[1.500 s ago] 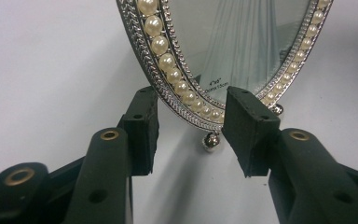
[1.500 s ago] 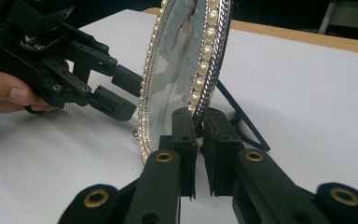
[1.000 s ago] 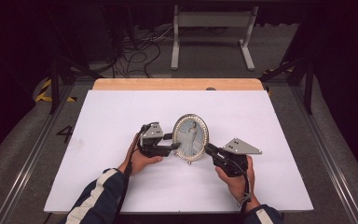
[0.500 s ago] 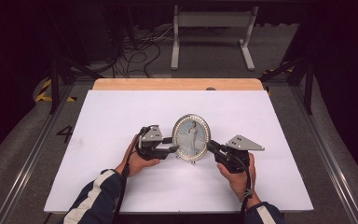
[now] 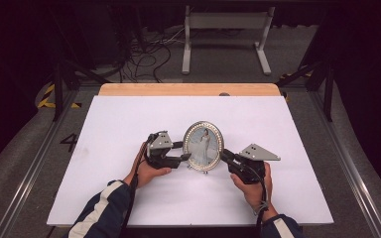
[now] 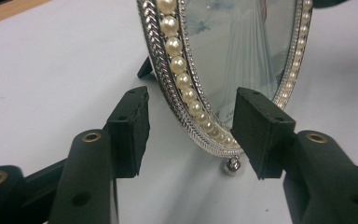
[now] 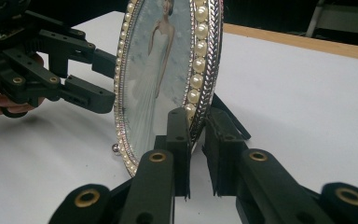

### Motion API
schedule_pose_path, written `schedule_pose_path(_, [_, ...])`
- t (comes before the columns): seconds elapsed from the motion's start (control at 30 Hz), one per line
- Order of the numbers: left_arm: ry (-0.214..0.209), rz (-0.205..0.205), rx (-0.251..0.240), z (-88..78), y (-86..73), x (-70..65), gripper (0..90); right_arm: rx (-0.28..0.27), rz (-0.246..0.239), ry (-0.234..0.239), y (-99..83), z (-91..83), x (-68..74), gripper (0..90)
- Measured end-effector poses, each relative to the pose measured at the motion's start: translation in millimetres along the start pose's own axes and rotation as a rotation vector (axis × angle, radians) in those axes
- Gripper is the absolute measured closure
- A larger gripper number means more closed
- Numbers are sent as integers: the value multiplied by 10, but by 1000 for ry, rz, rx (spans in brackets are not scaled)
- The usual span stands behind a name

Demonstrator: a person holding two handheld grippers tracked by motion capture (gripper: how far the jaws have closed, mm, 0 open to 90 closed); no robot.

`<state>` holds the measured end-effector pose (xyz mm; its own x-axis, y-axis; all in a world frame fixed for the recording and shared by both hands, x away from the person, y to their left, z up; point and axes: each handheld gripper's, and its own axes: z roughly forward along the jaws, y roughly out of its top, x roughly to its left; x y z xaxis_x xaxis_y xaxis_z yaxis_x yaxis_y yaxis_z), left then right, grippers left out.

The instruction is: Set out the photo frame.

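Note:
An oval picture frame [image 5: 203, 145] with a pearl rim and a photo of a woman in a white dress stands upright near the middle of the white table [image 5: 124, 124]. My left gripper [image 5: 184, 151] is open, its jaws straddling the frame's lower left rim [image 6: 186, 88] without touching it. From the other side, my right gripper [image 5: 224, 156] is shut on the frame's right rim [image 7: 196, 79]. The right gripper view has the left gripper [image 7: 105, 79] beyond the frame [image 7: 154, 79]. A small ball foot [image 6: 233, 165] and a dark back stand [image 7: 235, 119] rest on the table.
A wooden strip [image 5: 188, 89] runs along the table's far edge. Beyond it are cables [image 5: 149, 54] and a white metal stand [image 5: 225, 34] on the dark floor. White tabletop surrounds the frame on all sides.
The frame has come a little more upright. Both hands have shifted only slightly and stay at the frame's two sides.

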<state>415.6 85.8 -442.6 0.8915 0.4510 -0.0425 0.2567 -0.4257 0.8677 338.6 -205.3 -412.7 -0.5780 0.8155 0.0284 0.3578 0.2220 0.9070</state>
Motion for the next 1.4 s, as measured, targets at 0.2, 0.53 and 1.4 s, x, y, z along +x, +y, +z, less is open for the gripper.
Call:
schedule_pose_path(0.2, [-25,14,9,-11,17,-17,539,2,-8,-6,-2,2,11,805])
schedule_pose_path(0.53, [-12,59,66,-63,32,-71,577,-2,11,-9,-14,35,-14,802])
schedule_pose_path(1.4, [15,28,92,-117,-49,-134,685,5,-28,-12,22,132,-15,789])
